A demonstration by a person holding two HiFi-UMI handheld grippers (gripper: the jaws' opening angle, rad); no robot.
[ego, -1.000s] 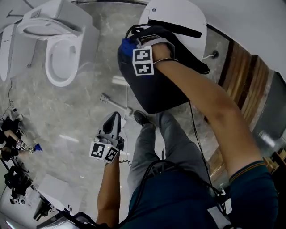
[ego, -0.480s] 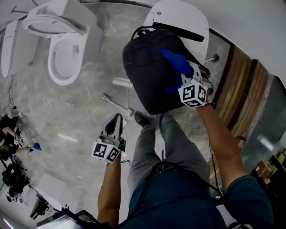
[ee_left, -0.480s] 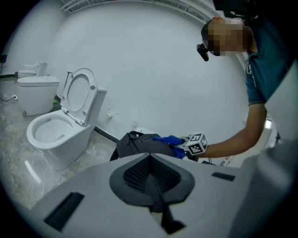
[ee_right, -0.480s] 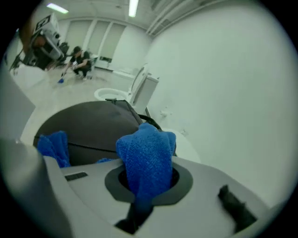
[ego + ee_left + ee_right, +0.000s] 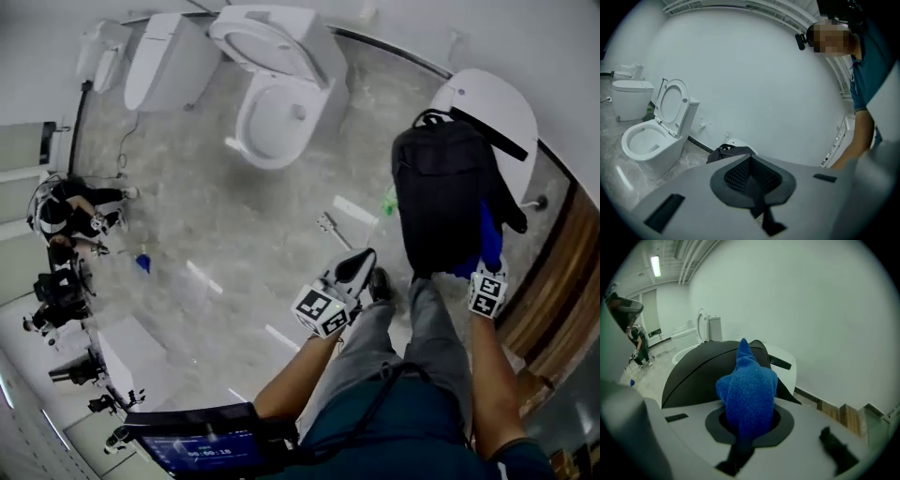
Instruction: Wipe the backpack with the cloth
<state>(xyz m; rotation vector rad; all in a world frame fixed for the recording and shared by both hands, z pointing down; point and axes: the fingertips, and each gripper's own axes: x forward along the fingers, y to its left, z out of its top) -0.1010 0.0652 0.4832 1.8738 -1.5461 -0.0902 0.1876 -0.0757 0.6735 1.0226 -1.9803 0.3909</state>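
Note:
A black backpack [image 5: 441,192] rests on a white rounded fixture [image 5: 502,98] by the wall. My right gripper [image 5: 486,267] is shut on a blue cloth [image 5: 488,234], which lies against the backpack's lower right edge. In the right gripper view the cloth [image 5: 747,390] bulges out of the shut jaws of the right gripper [image 5: 749,413], with the backpack [image 5: 701,371] just behind it. My left gripper [image 5: 356,267] hangs shut and empty, left of the backpack and apart from it. From the left gripper [image 5: 751,161] only the backpack's top [image 5: 727,152] shows.
A white toilet [image 5: 277,89] with its lid up stands on the grey marble floor [image 5: 206,216]; a second white fixture [image 5: 169,61] is beside it. Another person [image 5: 61,220] and camera gear are at the far left. Wooden panelling [image 5: 567,281] runs along the right. My legs are below the backpack.
My right gripper has swept the blue cloth from the backpack's upper left across to its right side and down to the lower right edge. The head view has swung. The left gripper stays low.

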